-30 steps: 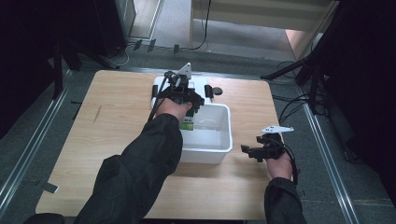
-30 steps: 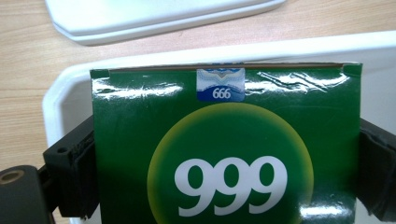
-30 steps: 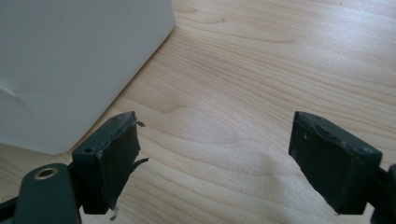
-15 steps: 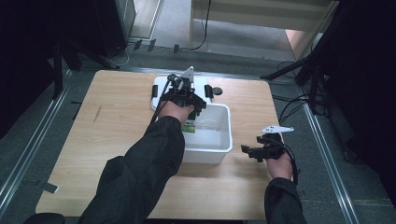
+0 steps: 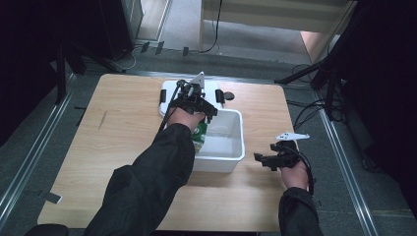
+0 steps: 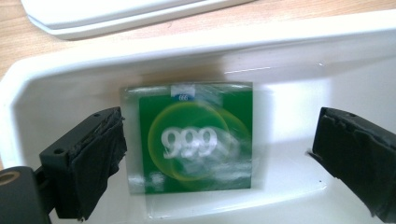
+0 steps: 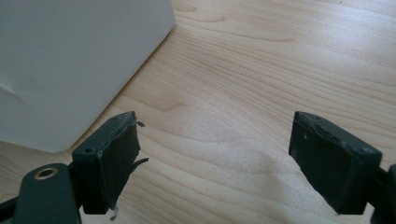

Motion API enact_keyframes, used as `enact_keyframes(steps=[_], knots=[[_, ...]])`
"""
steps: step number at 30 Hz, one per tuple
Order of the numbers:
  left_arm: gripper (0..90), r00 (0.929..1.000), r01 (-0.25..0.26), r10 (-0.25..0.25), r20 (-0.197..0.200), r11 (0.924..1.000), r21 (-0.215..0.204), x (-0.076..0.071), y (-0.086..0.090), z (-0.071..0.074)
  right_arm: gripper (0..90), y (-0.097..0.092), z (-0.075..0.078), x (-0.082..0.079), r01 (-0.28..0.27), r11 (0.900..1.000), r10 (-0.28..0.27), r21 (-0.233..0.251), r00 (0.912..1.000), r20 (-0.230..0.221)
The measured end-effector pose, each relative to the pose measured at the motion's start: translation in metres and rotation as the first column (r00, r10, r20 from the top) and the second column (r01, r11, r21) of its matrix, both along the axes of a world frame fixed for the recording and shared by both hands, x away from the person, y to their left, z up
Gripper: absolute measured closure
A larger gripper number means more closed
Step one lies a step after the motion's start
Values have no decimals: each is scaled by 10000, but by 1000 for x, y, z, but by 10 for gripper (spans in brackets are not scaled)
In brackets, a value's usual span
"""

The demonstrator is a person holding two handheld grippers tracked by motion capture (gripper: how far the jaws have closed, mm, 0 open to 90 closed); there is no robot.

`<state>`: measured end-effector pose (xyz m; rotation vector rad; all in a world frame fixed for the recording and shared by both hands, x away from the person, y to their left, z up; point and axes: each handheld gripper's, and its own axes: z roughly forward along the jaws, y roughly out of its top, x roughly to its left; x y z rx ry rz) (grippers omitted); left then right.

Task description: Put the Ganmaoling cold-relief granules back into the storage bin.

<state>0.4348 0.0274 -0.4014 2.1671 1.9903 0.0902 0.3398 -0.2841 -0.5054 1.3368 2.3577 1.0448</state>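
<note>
Wooden table, left tool just opening around green box in white bin, right tool open over bare wood.

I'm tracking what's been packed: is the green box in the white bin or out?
In. The green box lies inside the white bin, between the open left gripper jaws, untouched.
</note>
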Motion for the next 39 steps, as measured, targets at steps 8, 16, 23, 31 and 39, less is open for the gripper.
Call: enact_keyframes(steps=[8, 16, 23, 31, 39], knots=[[35, 9999, 49, -47, 152, 9999, -105, -2, 1, 7, 163, 0, 0, 0, -16, 10000, 17, -33, 10000, 15], [35, 9987, 341, -326, 403, 9987, -370, -5, 5, 30, 163, 0, -1, 1, -10, 10000, 10, -46, 10000, -23], [35, 9955, 593, -571, 757, 9979, -270, -7, 15, 52, 162, -1, -1, 0, -45, 10000, 45, -80, 10000, -64], [35, 9939, 619, -590, 931, 9977, -285, -9, 46, 66, 162, -2, -2, 0, -23, 10000, 22, -86, 9999, -140], [35, 9918, 658, -614, 1123, 9972, -365, -12, 73, 71, 162, -2, -3, 0, -99, 9998, 96, -156, 9998, -158]])
